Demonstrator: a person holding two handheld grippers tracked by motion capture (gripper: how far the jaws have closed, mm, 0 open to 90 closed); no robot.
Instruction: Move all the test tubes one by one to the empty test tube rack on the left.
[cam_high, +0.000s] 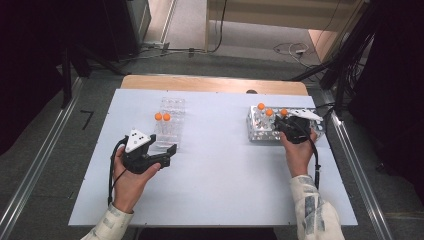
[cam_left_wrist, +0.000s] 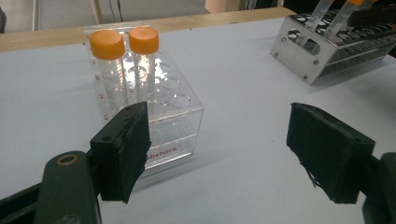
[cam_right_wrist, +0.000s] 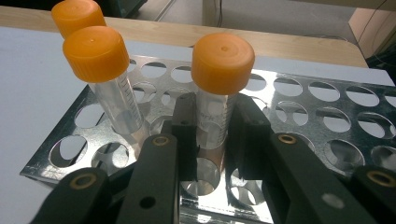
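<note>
A clear plastic rack (cam_high: 172, 107) (cam_left_wrist: 180, 105) left of centre holds two orange-capped tubes (cam_high: 162, 117) (cam_left_wrist: 108, 45). My left gripper (cam_high: 169, 156) (cam_left_wrist: 224, 149) stands just in front of it, open with nothing between its jaws. A metal rack (cam_high: 256, 134) (cam_right_wrist: 327, 98) at the right holds three orange-capped tubes. My right gripper (cam_high: 289, 124) (cam_right_wrist: 215, 119) is shut on the rightmost tube (cam_high: 284, 113) (cam_right_wrist: 223, 63), clasping its clear body below the cap while it stands upright in a hole. The two other tubes (cam_right_wrist: 95, 53) lean in holes to its left.
The white table top (cam_high: 225, 170) is bordered by a wooden strip (cam_high: 210, 84) at the back. The metal rack (cam_left_wrist: 299, 51) has many vacant holes. Cables (cam_high: 295, 49) lie on the floor behind, and metal rails (cam_high: 357, 165) run along both table sides.
</note>
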